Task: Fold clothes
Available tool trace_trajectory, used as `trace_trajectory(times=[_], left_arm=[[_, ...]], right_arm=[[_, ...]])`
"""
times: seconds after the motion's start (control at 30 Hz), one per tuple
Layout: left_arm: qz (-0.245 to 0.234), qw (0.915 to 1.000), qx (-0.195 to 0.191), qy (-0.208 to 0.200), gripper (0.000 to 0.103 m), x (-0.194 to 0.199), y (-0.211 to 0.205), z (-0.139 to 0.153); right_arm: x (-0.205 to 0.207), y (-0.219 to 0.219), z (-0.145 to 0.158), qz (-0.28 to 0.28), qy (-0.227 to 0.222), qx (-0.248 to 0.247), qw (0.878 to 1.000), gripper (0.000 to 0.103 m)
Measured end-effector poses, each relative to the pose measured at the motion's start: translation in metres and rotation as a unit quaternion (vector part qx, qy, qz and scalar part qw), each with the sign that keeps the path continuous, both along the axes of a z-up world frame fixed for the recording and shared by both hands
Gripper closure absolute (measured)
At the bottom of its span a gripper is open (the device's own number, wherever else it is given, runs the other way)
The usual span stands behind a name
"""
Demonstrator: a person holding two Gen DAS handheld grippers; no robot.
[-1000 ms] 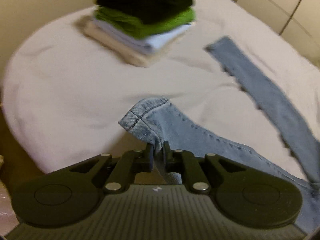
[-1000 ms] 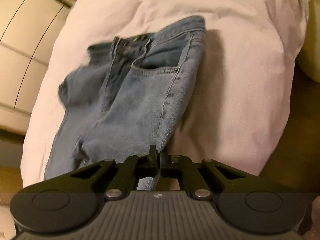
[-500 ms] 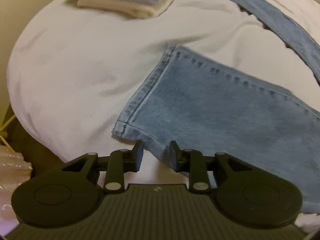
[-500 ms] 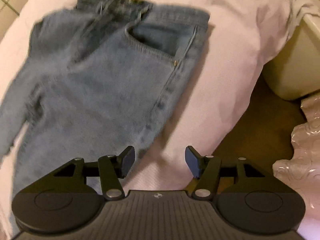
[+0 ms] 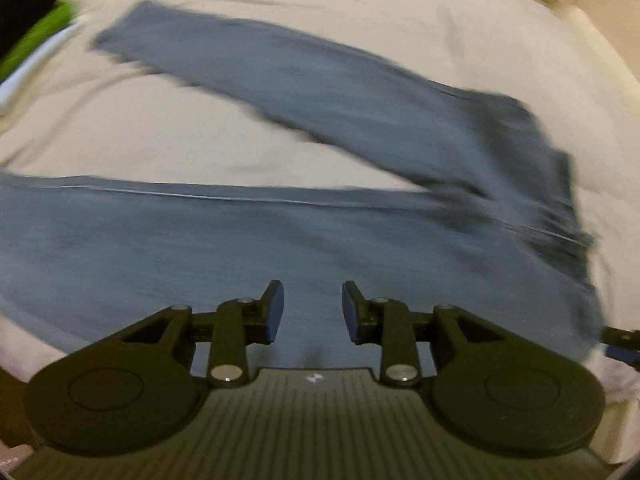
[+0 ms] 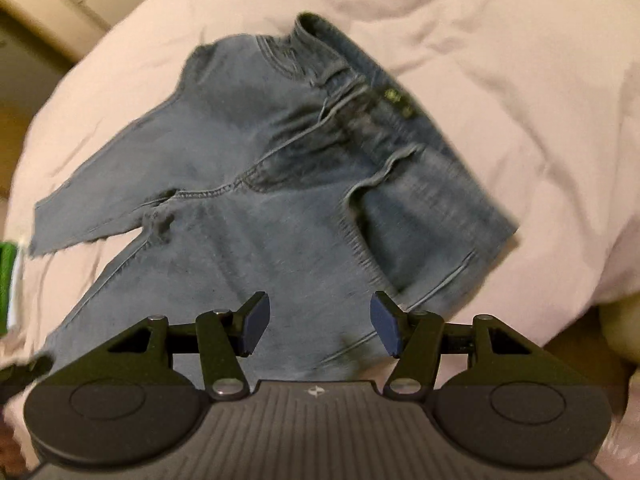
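A pair of blue jeans (image 5: 248, 236) lies spread flat on a pale bedsheet (image 5: 360, 20), its two legs apart in a V. My left gripper (image 5: 312, 312) is open and empty, hovering over the near leg. In the right wrist view the jeans (image 6: 280, 208) show their waistband, fly and front pocket. My right gripper (image 6: 316, 322) is open and empty, just above the hip and thigh of the near leg. Both views are blurred by motion.
A stack of folded clothes (image 5: 28, 40), dark and green on top, sits at the far left of the bed; its green edge also shows in the right wrist view (image 6: 7, 280). The bed's edge drops to a brown floor (image 6: 572, 348) on the right.
Both grippers were shut on the jeans one second ago, then opened and let go. The jeans now lie flat. The left gripper has swung right, from the leg hem toward the legs' middle.
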State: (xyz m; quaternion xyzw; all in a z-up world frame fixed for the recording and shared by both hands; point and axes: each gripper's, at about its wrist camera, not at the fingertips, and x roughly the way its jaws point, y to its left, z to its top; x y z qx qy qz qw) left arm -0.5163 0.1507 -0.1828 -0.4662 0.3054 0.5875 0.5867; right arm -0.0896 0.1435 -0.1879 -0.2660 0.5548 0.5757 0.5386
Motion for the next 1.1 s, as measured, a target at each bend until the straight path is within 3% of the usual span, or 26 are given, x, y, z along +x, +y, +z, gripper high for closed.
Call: trace_trajectory(times=[0.13, 0.23, 0.63, 0.77, 0.93, 0.97, 1.0, 1.03, 1.1], left_arm=[[-0.051, 0.9985, -0.010, -0.019, 0.072, 0.095, 0.004, 0.010], [-0.078, 0.9967, -0.015, -0.017, 0.070, 0.135, 0.000, 0.019], [-0.088, 0.9952, -0.041, 0.007, 0.070, 0.173, 0.042, -0.003], [-0.068, 0.9966, -0.047, 0.000, 0.069, 0.187, 0.059, -0.006], [-0.014, 0.9988, -0.045, -0.013, 0.069, 0.219, 0.069, -0.013], [0.002, 0.9989, -0.043, -0.017, 0.069, 0.226, 0.068, -0.015], [0.018, 0.9986, -0.045, -0.020, 0.069, 0.234, 0.067, -0.018], [0.035, 0.9980, -0.048, -0.022, 0.069, 0.244, 0.065, -0.021], [0.068, 0.9958, -0.055, -0.027, 0.069, 0.262, 0.062, -0.028]], right_arm=[[0.029, 0.005, 0.008, 0.070, -0.022, 0.012, 0.997, 0.045], [0.048, 0.017, 0.008, 0.081, -0.011, 0.014, 0.997, 0.045], [0.082, 0.066, 0.001, 0.095, -0.009, 0.012, 0.995, 0.045], [0.085, 0.088, 0.003, 0.113, -0.004, 0.010, 0.994, 0.045], [0.093, 0.131, -0.003, 0.196, -0.006, 0.012, 0.980, 0.045], [0.097, 0.141, -0.007, 0.215, 0.001, 0.011, 0.976, 0.050], [0.102, 0.151, -0.012, 0.237, 0.014, 0.009, 0.971, 0.063], [0.107, 0.160, -0.017, 0.258, 0.028, 0.004, 0.966, 0.069], [0.116, 0.174, -0.025, 0.297, 0.046, -0.002, 0.954, 0.075]])
